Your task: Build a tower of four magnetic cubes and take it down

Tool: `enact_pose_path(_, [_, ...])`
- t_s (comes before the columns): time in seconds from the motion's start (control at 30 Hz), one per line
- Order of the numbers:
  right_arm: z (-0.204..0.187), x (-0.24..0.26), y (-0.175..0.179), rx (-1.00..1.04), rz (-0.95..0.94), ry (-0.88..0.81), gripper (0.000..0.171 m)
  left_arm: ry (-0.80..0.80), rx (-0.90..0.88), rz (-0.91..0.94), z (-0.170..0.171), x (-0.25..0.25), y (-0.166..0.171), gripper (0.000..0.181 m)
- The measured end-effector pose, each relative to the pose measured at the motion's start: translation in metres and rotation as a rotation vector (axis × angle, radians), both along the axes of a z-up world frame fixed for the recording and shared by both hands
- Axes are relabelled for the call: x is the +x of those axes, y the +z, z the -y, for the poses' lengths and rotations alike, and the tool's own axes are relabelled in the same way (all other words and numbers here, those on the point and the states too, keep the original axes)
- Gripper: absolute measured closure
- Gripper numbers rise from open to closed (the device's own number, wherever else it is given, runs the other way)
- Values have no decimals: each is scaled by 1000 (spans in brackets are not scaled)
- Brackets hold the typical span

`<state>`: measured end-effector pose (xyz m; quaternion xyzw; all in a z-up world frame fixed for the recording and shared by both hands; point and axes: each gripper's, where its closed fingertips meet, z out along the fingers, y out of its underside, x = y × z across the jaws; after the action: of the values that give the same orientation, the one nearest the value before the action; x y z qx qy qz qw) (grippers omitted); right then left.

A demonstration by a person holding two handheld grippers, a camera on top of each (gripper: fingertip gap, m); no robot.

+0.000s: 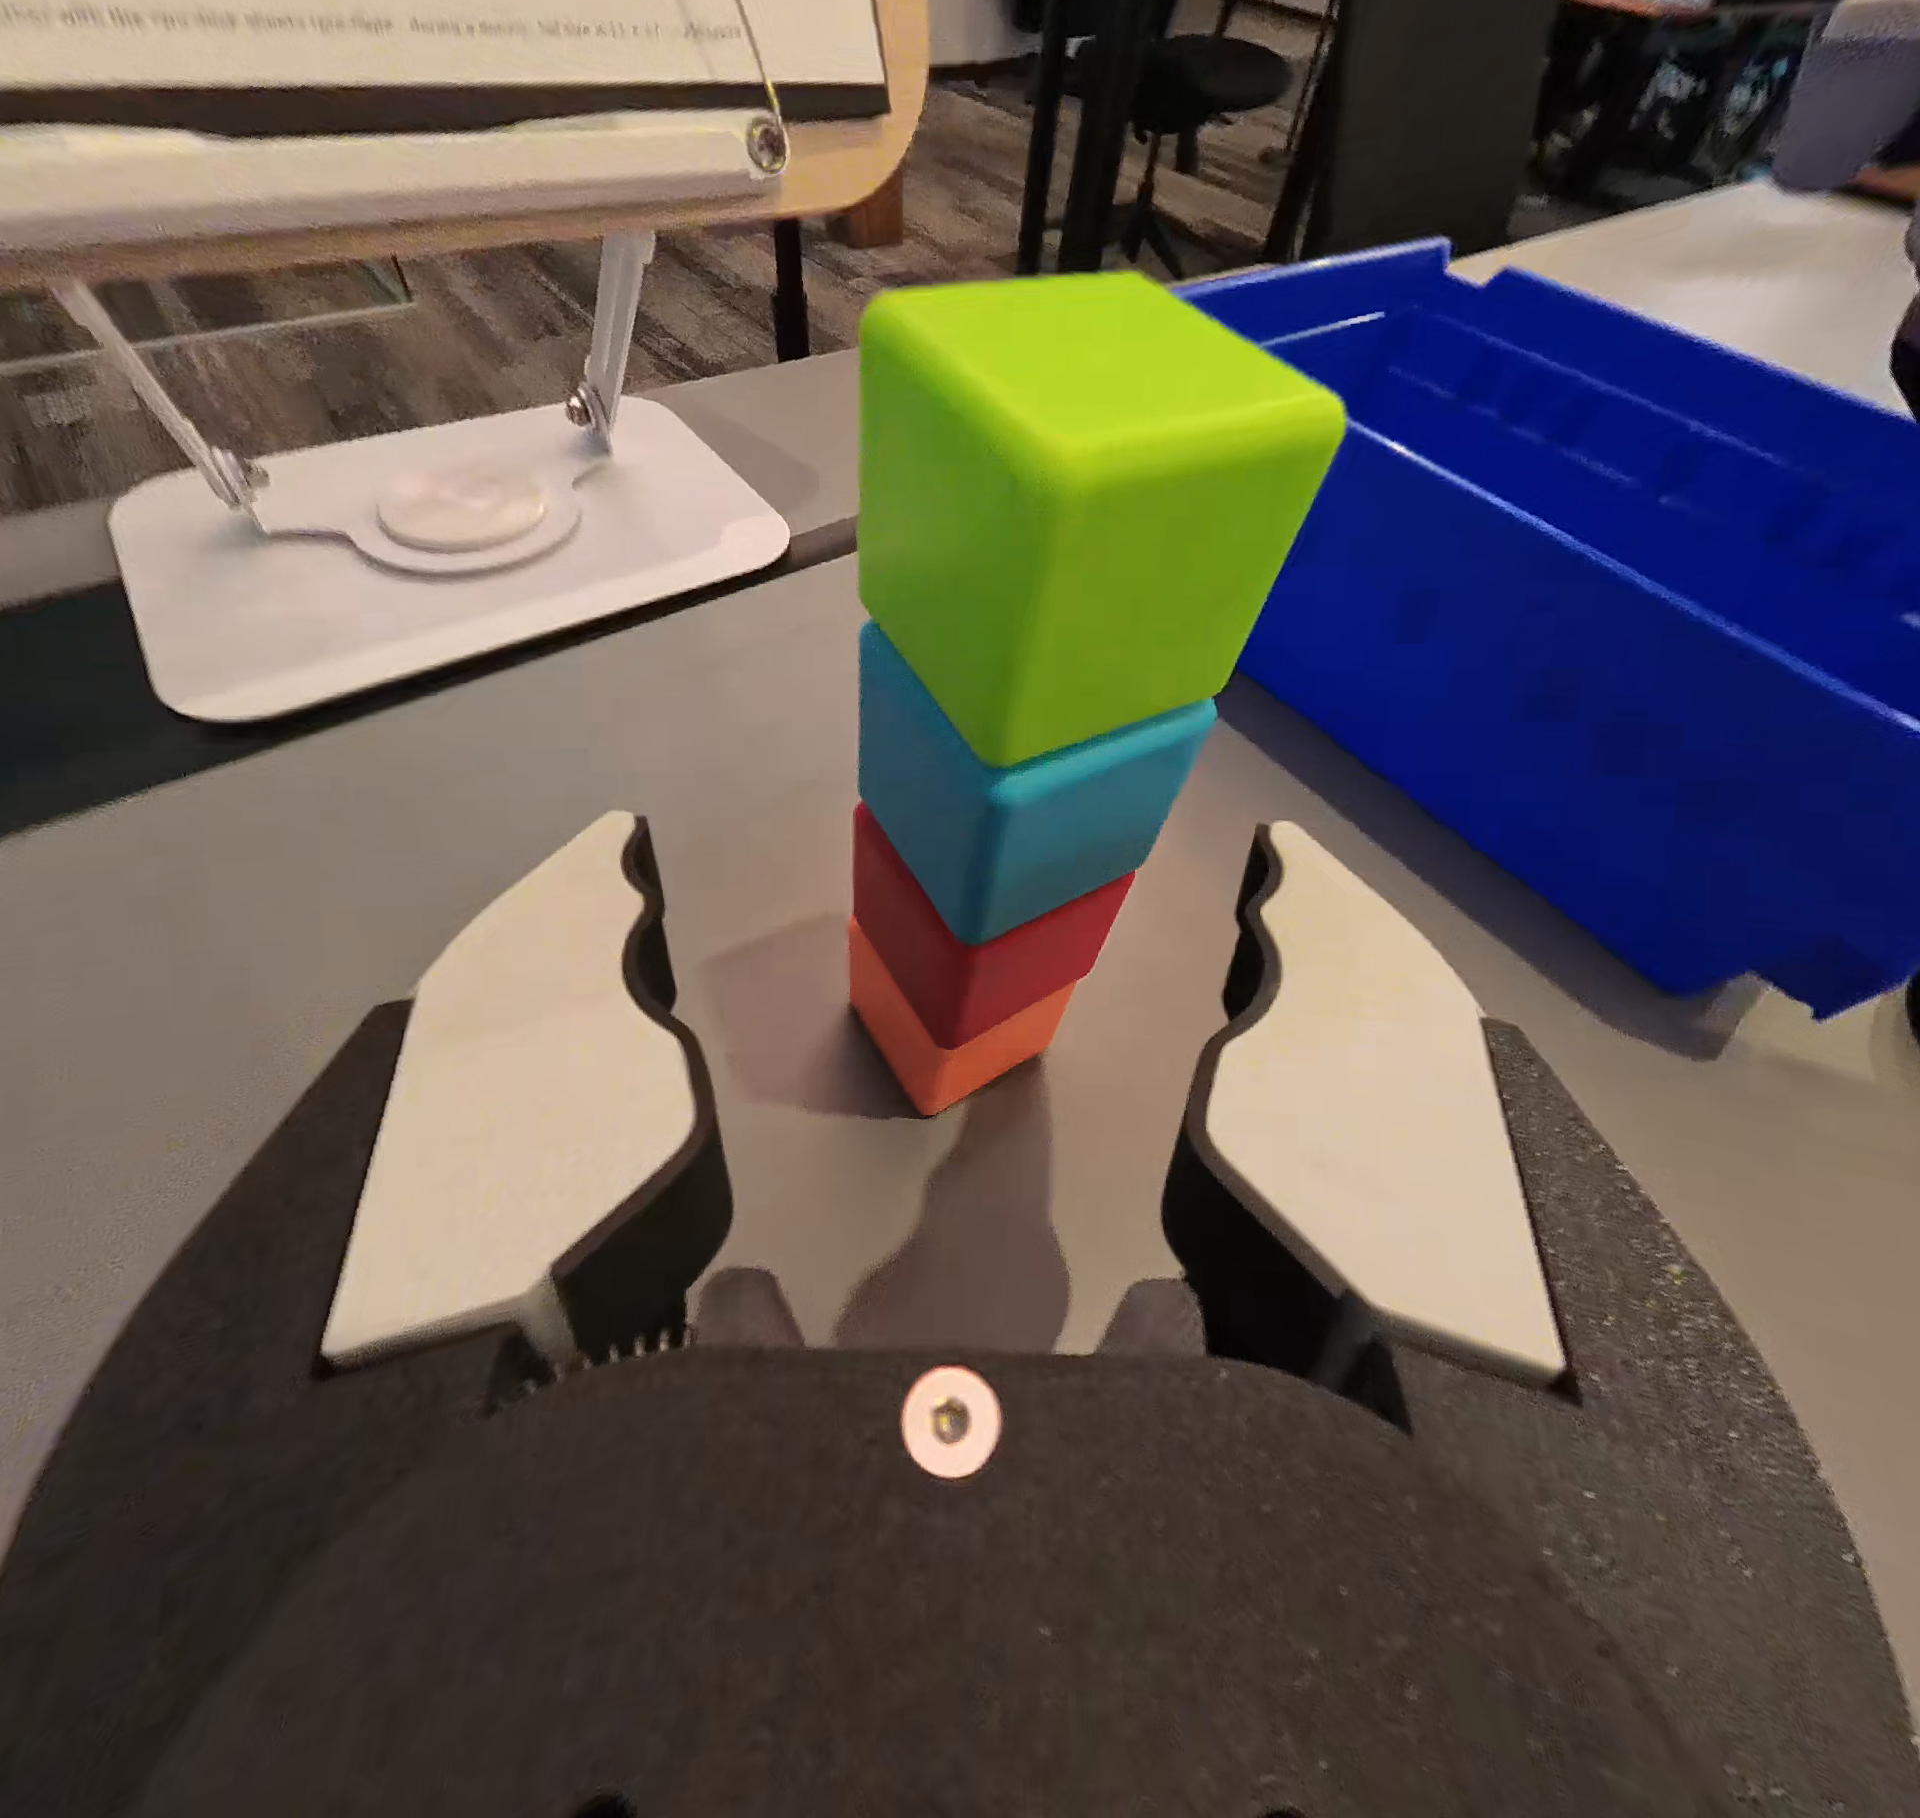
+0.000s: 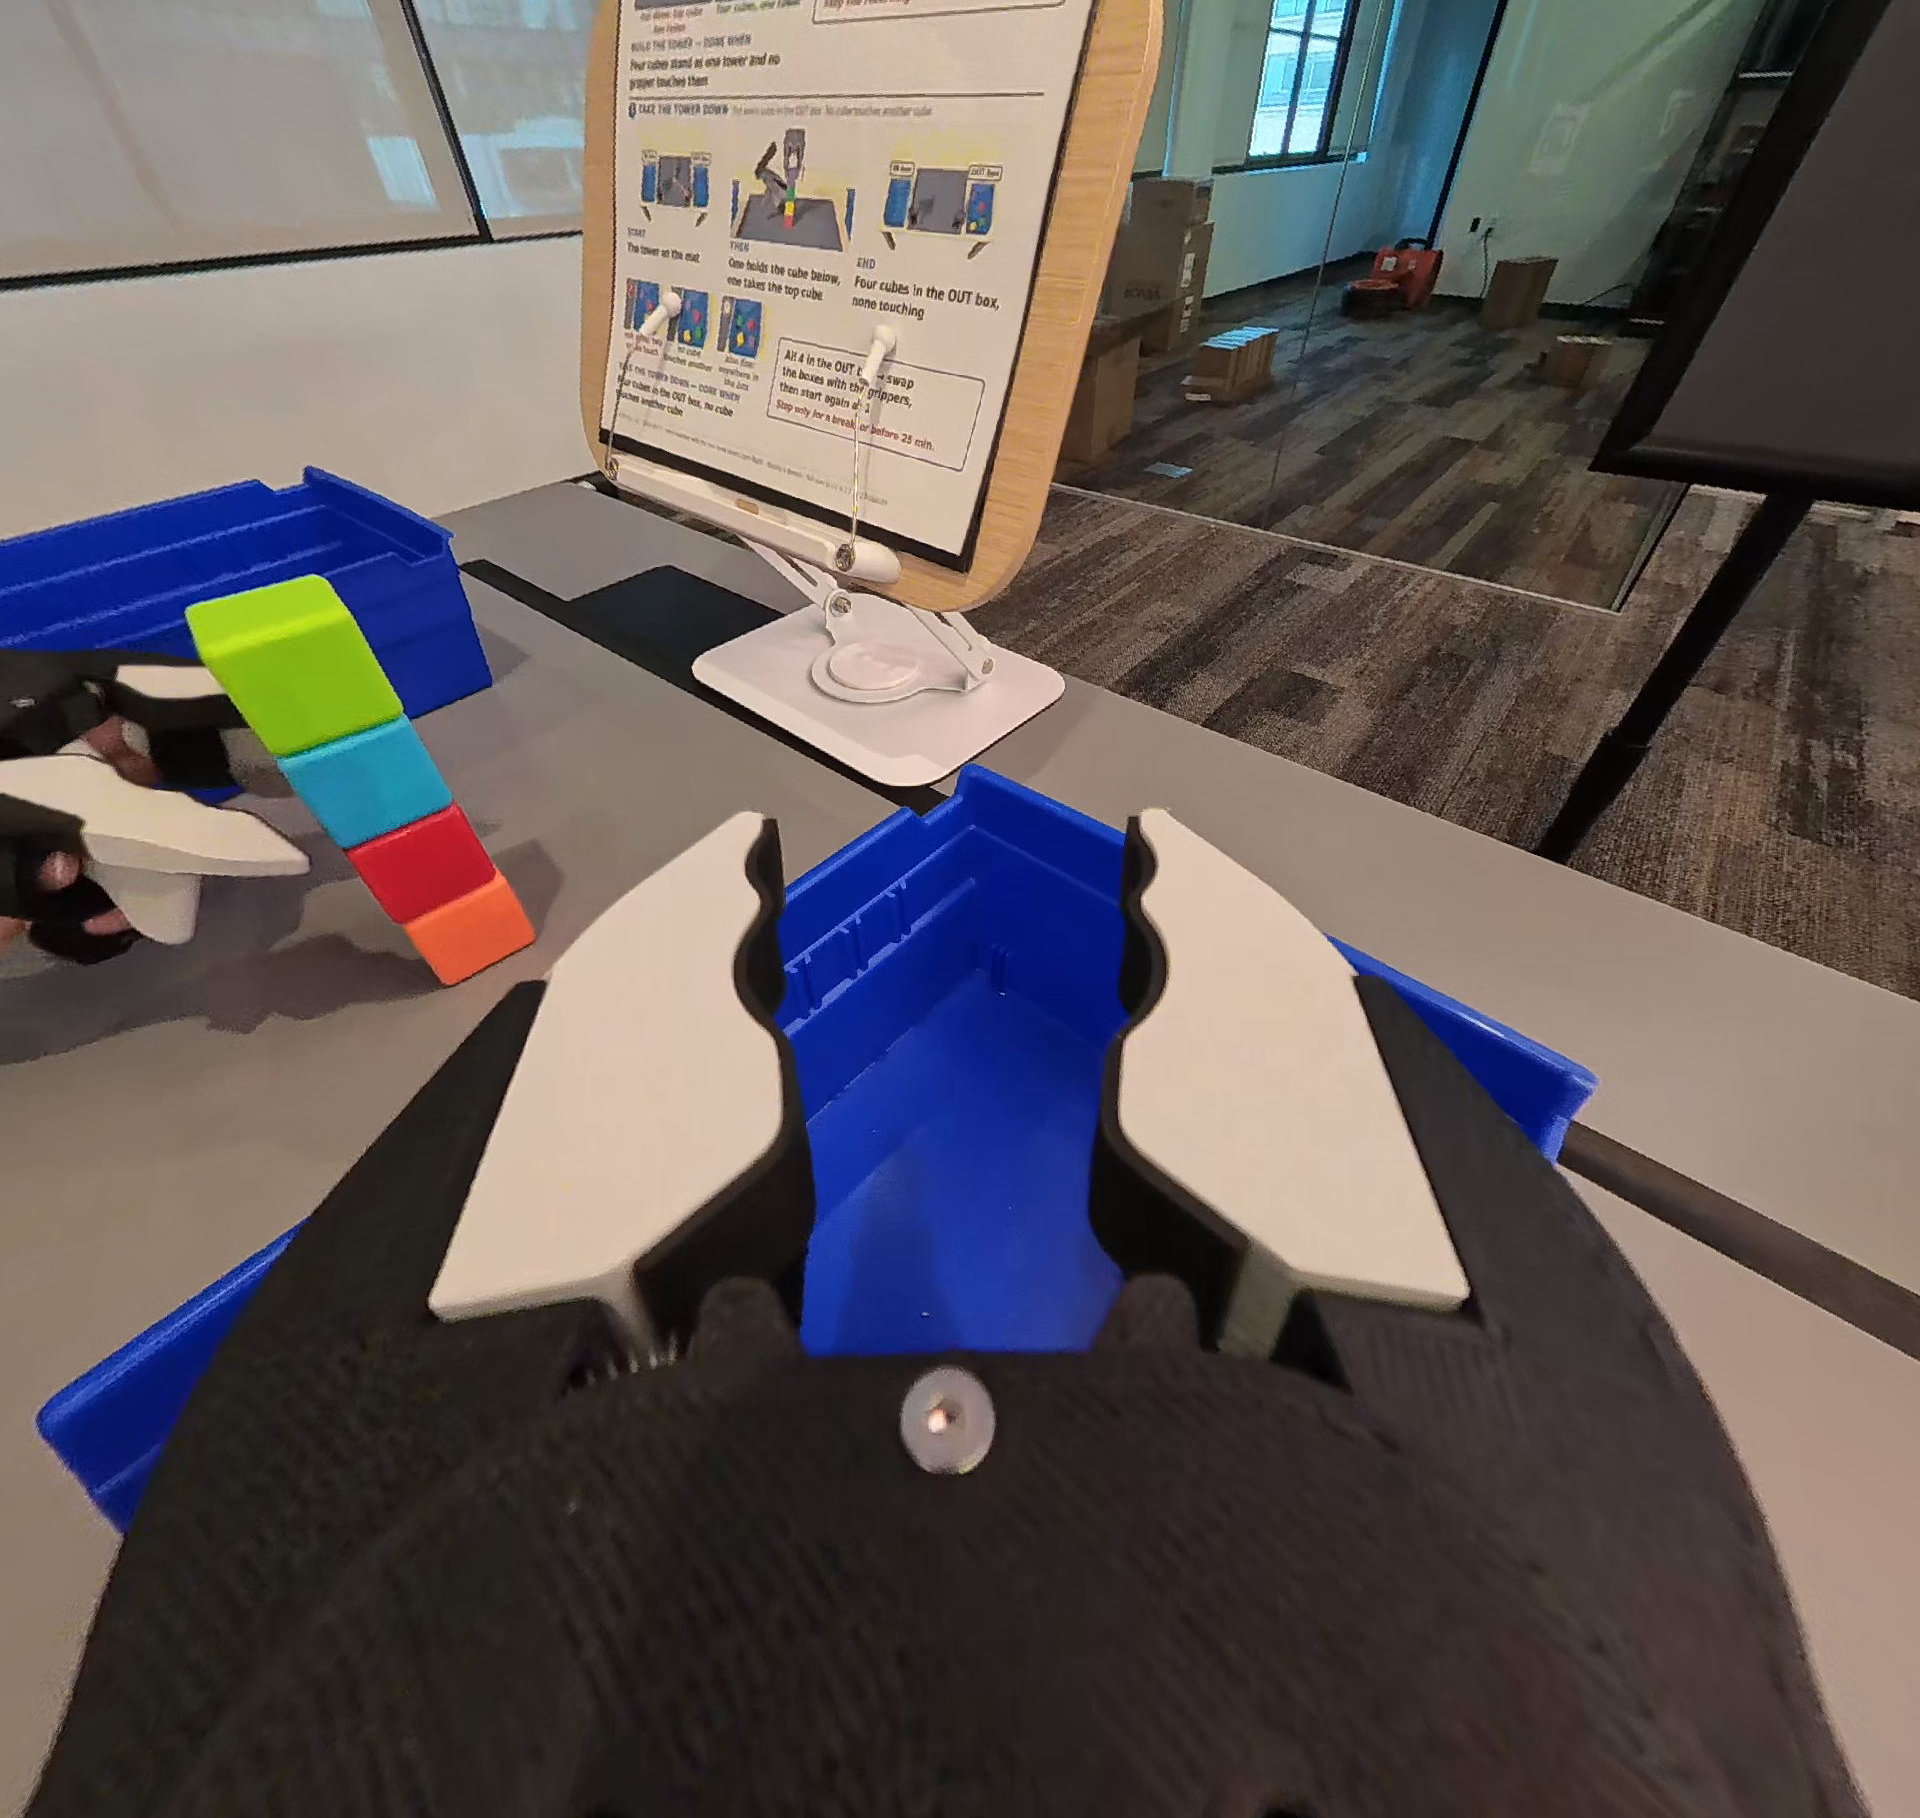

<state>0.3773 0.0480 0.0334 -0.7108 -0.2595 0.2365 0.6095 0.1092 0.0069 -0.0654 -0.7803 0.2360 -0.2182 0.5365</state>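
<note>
Four-coloured cube tower [image 1: 1023, 688] just ahead of the spread left tool [image 1: 951, 869]

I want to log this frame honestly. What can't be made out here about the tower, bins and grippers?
- Left wrist view: far blue bin floor hidden behind its near wall and the green cube.
- Right wrist view: left gripper cut off by the left edge.
- Right wrist view: near blue bin partly covered by the right gripper.
</note>
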Motion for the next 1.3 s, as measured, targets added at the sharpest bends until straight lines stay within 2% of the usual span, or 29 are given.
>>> enact_pose_path(0.13, [-2,-3,-4,-9,22,-2,108,93,54,-16,-2,6,-3,78])
enact_pose_path(0.3, [-4,-4,-10,-24,41,-1,108,192,119,21,-11,6,13,85])
enact_pose_path(0.43, [-5,-5,-11,-26,47,-1,108,180,141,22,-11,14,10,101])
enact_pose_path(0.6, [-5,-7,-11,-25,56,0,108,158,128,10,-14,19,0,110])
enact_pose_path(0.83, [-7,-14,-19,-43,92,9,108,135,199,22,-14,20,11,122])
enact_pose_path(1.13, [-4,-29,-22,-45,123,36,108,104,216,67,-9,22,12,123])
enact_pose_path(1.3, [6,-58,8,32,80,82,108,57,210,77,-4,26,12,123])
